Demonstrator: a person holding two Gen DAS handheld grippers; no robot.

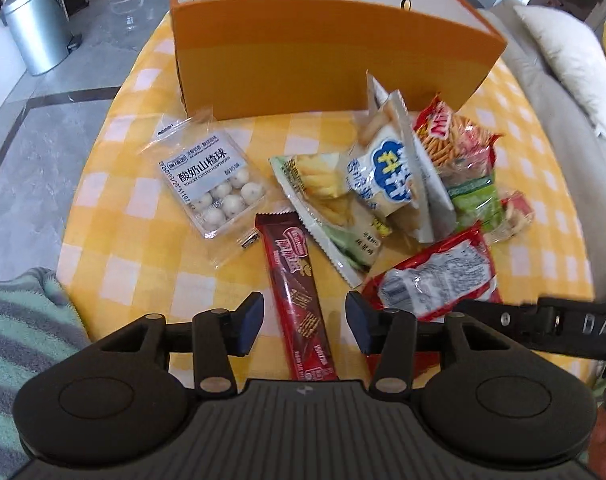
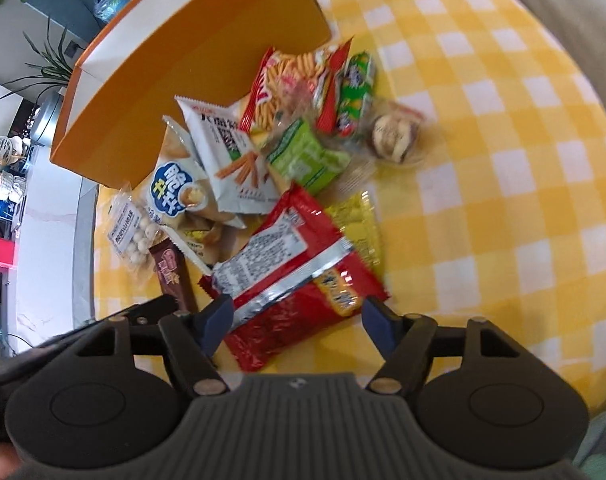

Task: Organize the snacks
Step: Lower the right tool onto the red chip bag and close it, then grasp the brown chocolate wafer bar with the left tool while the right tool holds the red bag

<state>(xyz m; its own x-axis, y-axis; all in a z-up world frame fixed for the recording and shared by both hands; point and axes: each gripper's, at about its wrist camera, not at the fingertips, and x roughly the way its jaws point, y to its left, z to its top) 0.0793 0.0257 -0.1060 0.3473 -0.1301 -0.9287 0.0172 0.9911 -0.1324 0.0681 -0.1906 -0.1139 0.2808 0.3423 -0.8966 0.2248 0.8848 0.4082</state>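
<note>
Orange box [image 1: 335, 60]: stands open at the far side of the yellow checked tablecloth [image 1: 115, 240]; what shows of its inside is bare. Judged barely begun.

Snacks, all on the cloth in front of the box:
- clear pack of white balls [image 1: 215, 188], left of the heap;
- brown wafer bar [image 1: 299, 296], lengthwise toward the box;
- blue-and-white chip bag [image 1: 387, 176], propped up in the heap;
- red packet [image 2: 299, 272], nearest.

Left gripper [image 1: 305, 322]: jaws spread wide, empty; the wafer bar runs between the fingers, contact not clear.

Right gripper [image 2: 297, 324]: jaws spread wide, empty, straddling the near end of the red packet, not closed on it.
</note>
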